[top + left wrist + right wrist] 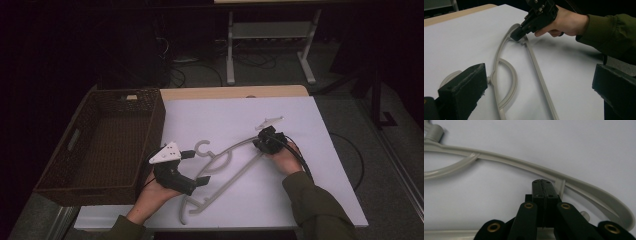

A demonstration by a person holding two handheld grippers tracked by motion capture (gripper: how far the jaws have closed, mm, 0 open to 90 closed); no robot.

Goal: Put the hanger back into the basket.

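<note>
a grey hanger (227, 167) lies on the white table (320, 190). the right gripper (263, 144), jaws fully closed and empty, rests at its shoulder; it should open before gripping. the left gripper (195, 167) hangs wide open.

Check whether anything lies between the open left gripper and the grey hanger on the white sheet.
Nothing visible does. The left gripper stands open at the hanger, by its hook end, with bare white sheet in between. The right gripper, shut, is at the hanger's far end, away from that path.
</note>
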